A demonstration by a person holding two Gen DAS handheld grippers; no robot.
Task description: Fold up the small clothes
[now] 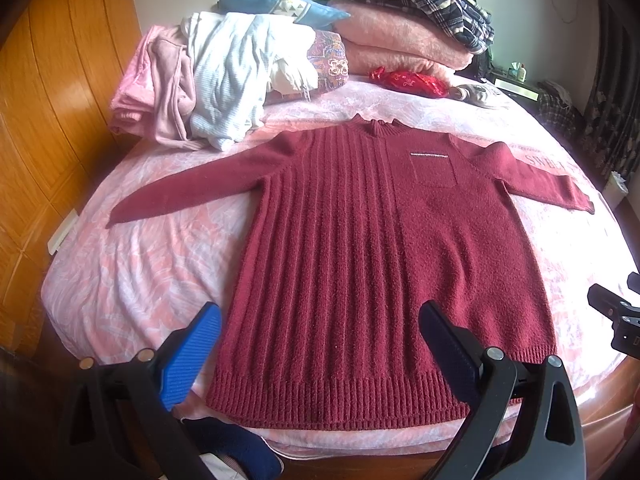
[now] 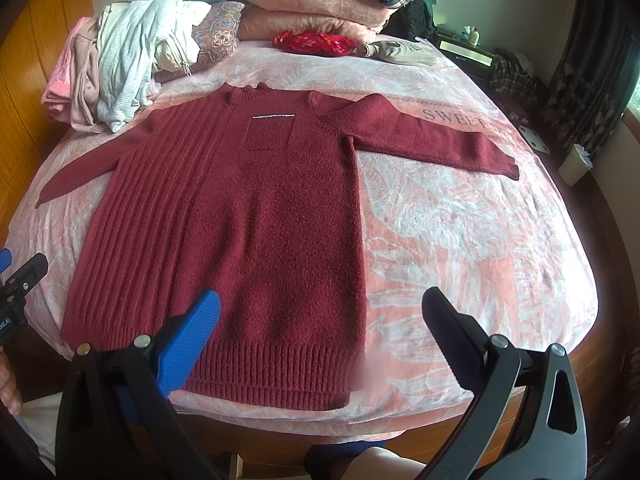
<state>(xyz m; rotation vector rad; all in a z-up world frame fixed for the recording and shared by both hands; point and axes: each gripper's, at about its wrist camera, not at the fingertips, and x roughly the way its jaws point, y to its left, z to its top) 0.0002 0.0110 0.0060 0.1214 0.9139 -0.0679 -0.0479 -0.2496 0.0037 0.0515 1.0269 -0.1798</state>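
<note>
A dark red knitted sweater (image 1: 372, 248) lies flat and face up on the pink patterned bedspread (image 1: 140, 272), its ribbed hem (image 1: 336, 400) at the near edge of the bed, its collar pointing away, and both sleeves spread out to the sides. No fold has been made yet, so the work appears to sit at the very start: the garment is laid out and the first grasp is still to come. The left gripper (image 1: 320, 344) hangs above the hem with its jaws spread wide and nothing between them; the right gripper (image 2: 320, 332) hangs over the hem's right corner, equally wide and empty. Neither one touches the knit. A heap of other clothes (image 1: 208, 92) and stacked pink blankets (image 1: 396, 40) sit well apart at the far end of the bed. The next move likely calls for reaching outward to the left sleeve (image 1: 188, 184) and the right sleeve (image 2: 432, 136), pinching each near its cuff and bringing it across the body without dragging the thick knit out of line.
</note>
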